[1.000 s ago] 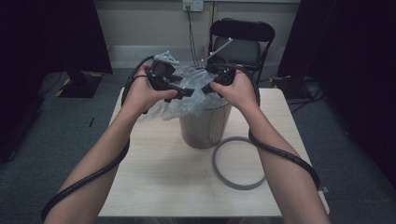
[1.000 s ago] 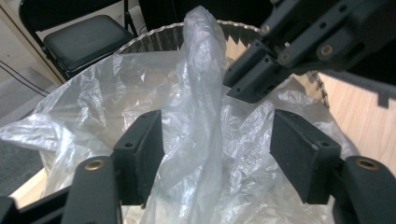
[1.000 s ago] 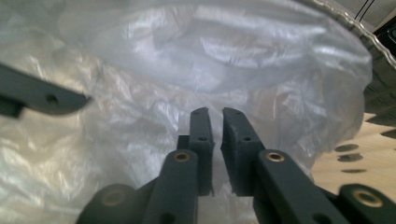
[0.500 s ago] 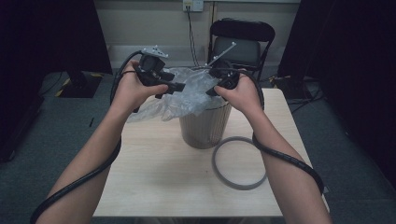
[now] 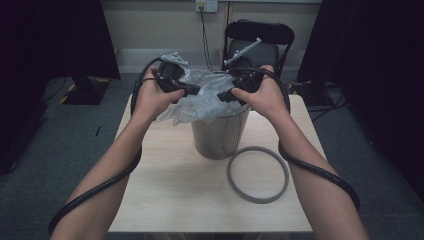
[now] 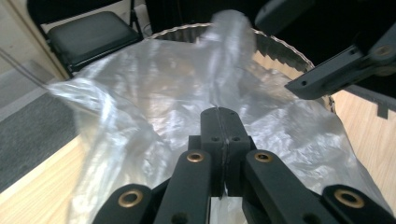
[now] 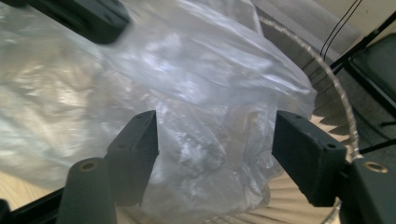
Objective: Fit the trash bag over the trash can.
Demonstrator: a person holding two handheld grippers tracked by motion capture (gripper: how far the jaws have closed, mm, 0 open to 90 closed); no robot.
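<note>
My left gripper [image 6: 219, 140] had just closed, its jaws pressed together on the thin, crinkled clear plastic bag [image 5: 202, 100] spilling from the ribbed round bin [image 5: 220, 135] on the pale wooden worktop [image 5: 170, 190]. My right gripper [image 7: 215, 140] had just opened, jaws apart around glossy film. A grey ring [image 5: 258, 174] lay flat beside the bin.
</note>
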